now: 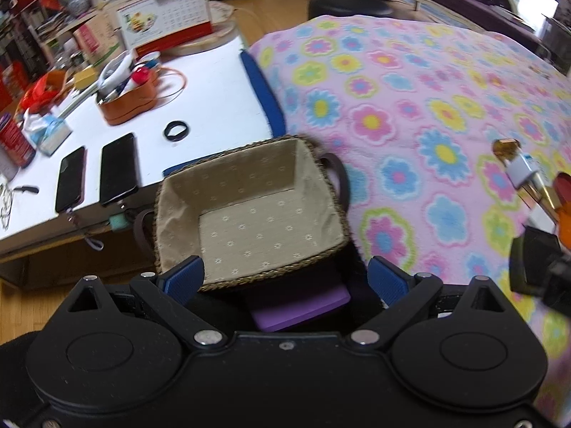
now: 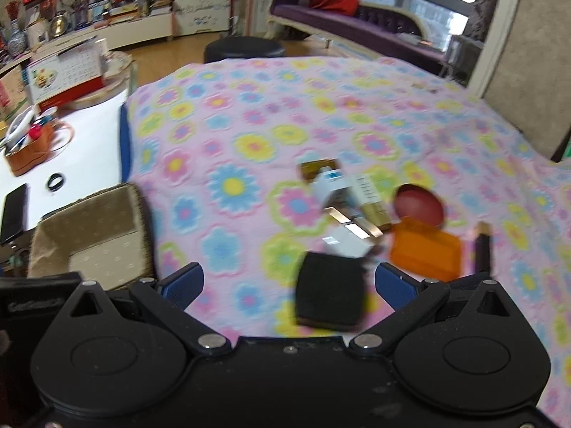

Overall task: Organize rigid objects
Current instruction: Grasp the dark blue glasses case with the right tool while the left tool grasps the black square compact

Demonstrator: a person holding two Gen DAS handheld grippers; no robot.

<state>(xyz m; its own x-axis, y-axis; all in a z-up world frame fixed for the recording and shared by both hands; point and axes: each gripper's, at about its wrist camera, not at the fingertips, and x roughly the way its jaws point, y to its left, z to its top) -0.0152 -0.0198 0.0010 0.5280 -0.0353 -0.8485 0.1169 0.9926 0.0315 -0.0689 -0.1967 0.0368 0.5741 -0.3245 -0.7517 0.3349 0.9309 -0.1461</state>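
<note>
Item: left hand-held gripper, jaws wide, holding nothing; I have it poised at the near rim of the woven basket, which sits at the edge of the floral blanket, at 12 o'clock from the fingers. Basket lining beige with small white flowers; nothing visible inside. A purple flat block shows beneath the basket's near rim, between the fingers; I cannot tell whether it touches them.

Item: right hand-held gripper, jaws wide, empty. A black rounded-square case lies on the blanket between the fingers, nearer the right one, blurred; contact cannot be told.

Item: cluster of rigid objects at 1 o'clock from the right gripper: white boxes, gold-edged box, red round lid, orange translucent case, dark slim stick with gold cap. All close together, some overlapping.

Step, as I judge it: sorting not yet begun, first pick in hand. Next move calls for closing the right jaws squarely on the black case, then carrying it toward 9 o'clock to the basket

Off-task: white tabletop with two phones, a black ring, an orange pen holder
</note>
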